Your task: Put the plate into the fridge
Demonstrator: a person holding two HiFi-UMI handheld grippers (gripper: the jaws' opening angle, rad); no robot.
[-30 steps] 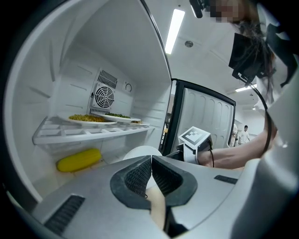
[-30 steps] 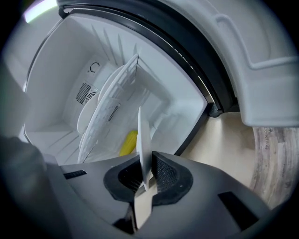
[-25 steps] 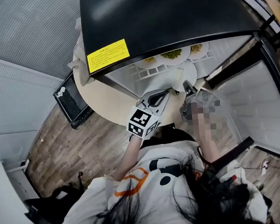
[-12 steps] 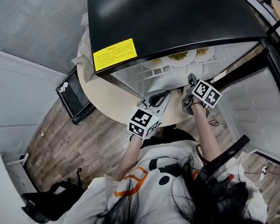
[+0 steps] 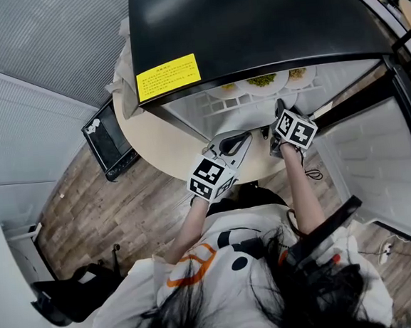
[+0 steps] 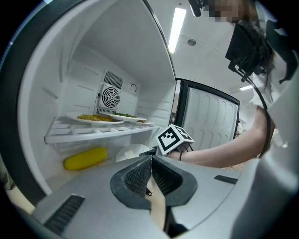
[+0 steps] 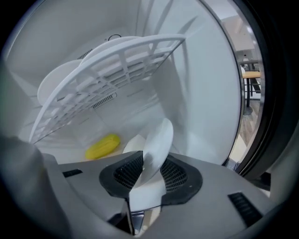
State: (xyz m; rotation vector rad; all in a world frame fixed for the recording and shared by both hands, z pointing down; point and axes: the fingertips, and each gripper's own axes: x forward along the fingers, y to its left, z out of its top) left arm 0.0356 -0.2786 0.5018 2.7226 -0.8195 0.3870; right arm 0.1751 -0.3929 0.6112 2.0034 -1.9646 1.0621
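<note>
A white plate (image 7: 156, 140) stands tilted on edge on the fridge's lower floor, its rim between the pads of my right gripper (image 7: 150, 170). Those jaws are opening, and the pads have come apart from the rim. In the left gripper view the same plate (image 6: 133, 151) shows low in the fridge, behind the right gripper's marker cube (image 6: 175, 137). In the head view my right gripper (image 5: 278, 109) reaches into the open fridge (image 5: 250, 20). My left gripper (image 5: 243, 136) is held just outside it, shut on nothing.
A wire shelf (image 7: 107, 79) above the plate carries plates of food (image 6: 96, 119). A yellow corn cob (image 7: 103, 145) lies on the fridge floor at the left. The open door (image 5: 384, 165) stands to the right. A round table (image 5: 153, 139) is on the left.
My right gripper has moved a little further into the fridge with the plate. The left gripper has stayed where it was.
</note>
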